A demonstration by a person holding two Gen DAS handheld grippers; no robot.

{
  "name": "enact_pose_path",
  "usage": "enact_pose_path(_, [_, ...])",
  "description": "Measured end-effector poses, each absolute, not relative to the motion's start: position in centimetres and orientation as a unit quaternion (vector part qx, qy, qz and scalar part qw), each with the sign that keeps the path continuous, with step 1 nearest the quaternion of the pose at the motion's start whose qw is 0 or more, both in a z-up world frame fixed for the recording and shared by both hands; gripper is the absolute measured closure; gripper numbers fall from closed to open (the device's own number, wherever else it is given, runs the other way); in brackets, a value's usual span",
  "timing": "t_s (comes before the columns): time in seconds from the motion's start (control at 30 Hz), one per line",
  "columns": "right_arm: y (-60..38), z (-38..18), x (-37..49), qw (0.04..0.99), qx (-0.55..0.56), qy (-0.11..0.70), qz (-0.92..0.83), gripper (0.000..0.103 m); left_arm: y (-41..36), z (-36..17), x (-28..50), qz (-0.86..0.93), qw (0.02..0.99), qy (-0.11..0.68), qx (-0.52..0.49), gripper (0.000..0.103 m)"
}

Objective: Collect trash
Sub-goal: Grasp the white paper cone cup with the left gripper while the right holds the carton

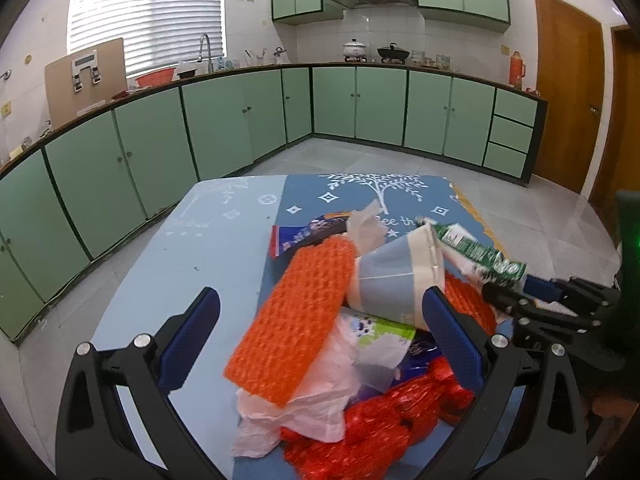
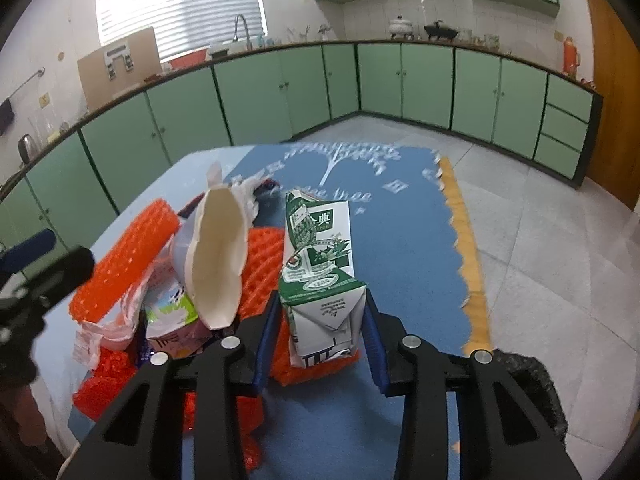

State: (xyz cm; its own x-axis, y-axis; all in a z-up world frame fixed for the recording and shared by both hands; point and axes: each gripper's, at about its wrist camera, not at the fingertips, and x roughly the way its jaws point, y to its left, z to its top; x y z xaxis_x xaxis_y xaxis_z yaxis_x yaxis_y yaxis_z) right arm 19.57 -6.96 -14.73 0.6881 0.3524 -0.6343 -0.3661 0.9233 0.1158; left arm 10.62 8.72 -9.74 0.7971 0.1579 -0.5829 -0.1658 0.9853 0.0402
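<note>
Trash pile sits on the bench [image 1: 224,240], on its right half over a blue mat [image 2: 400,232] with a white tree print. Right hand-held gripper [image 2: 322,328] is clamped on the near end of a green-and-white milk carton [image 2: 320,248]; both blue pads press its sides. Carton lies at the right edge of the pile, its far end pointing away across the mat, its near end resting on orange mesh [image 2: 260,272].

Left hand-held gripper [image 1: 320,340] is wide open, holding nothing. Its 2 fingers straddle the near part of the pile; the right finger [image 1: 452,328] sits just beside a crushed grey-and-white paper cup [image 1: 396,276], contact unclear.

In the left wrist view, an orange foam net sleeve [image 1: 296,320] lies tilted on top of the pile, left of the cup. Pale pink plastic bag [image 1: 296,412] sits under it at the near side, with shiny red netting [image 1: 380,428] nearest the camera. A small carton with a lime-green panel [image 1: 384,330] is wedged below the cup. A purple-blue snack wrapper [image 1: 300,236] sticks out at the far left of the pile.

Right wrist view shows the cup's open mouth facing up, left of the milk carton. Black trash bag [image 2: 528,384] is on the floor, near right of the bench. Green kitchen cabinets [image 1: 224,120] line the far walls.
</note>
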Motion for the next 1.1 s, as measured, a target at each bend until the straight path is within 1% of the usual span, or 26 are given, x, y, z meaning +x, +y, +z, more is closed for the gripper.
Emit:
enact_pose_path(0.37, [-10.9,-13.6,19.3,0.926,0.02,0.336,0.169,0.065,3.5,-10.9,14.1,0.065,0.946,0.315,0.03,0.005])
enact_pose_path(0.57, [-11.7,-13.7,19.4,0.927,0.021,0.336,0.166,0.065,3.3,-12.0,15.9,0.094,0.94,0.326,0.035,0.005])
enact_pose_path(0.67, [-11.7,-13.8,19.5,0.927,0.019,0.336,0.165,0.065,3.6,-12.0,16.0,0.104,0.939,0.326,0.03,0.008])
enact_pose_path(0.7, [-11.7,-13.8,19.5,0.927,0.02,0.336,0.165,0.065,3.7,-12.0,16.0,0.106,0.939,0.326,0.03,0.012])
enact_pose_path(0.73, [-11.7,-13.9,19.5,0.927,0.02,0.336,0.165,0.065,3.8,-12.0,16.0,0.106,0.939,0.327,0.029,0.019])
enact_pose_path(0.8, [-11.7,-13.9,19.5,0.927,0.022,0.337,0.165,0.065,4.0,-12.1,16.1,0.104,0.937,0.332,0.022,0.029])
enact_pose_path(0.83, [-11.7,-13.9,19.4,0.926,0.022,0.338,0.165,0.065,4.2,-12.1,16.0,0.103,0.937,0.334,0.016,0.033])
enact_pose_path(0.87, [-11.7,-13.9,19.4,0.926,0.022,0.338,0.166,0.065,4.4,-12.1,15.9,0.104,0.937,0.334,0.011,0.035])
enact_pose_path(0.93, [-11.8,-13.9,19.3,0.927,0.021,0.337,0.165,0.065,4.8,-12.0,15.8,0.102,0.938,0.332,0.005,0.048])
enact_pose_path(0.97, [-11.8,-13.9,19.2,0.927,0.02,0.336,0.165,0.065,5.0,-11.9,15.7,0.101,0.938,0.331,0.0,0.052])
enact_pose_path(1.03, [-12.0,-13.8,19.0,0.927,0.021,0.335,0.165,0.066,5.3,-11.7,15.4,0.095,0.94,0.327,-0.012,0.068])
enact_pose_path(1.07, [-12.0,-13.8,18.9,0.928,0.021,0.334,0.165,0.066,5.4,-11.6,15.4,0.094,0.941,0.326,-0.015,0.072])
enact_pose_path(1.1, [-12.1,-13.6,18.8,0.928,0.021,0.333,0.165,0.066,5.5,-11.4,15.3,0.093,0.942,0.323,-0.018,0.08])
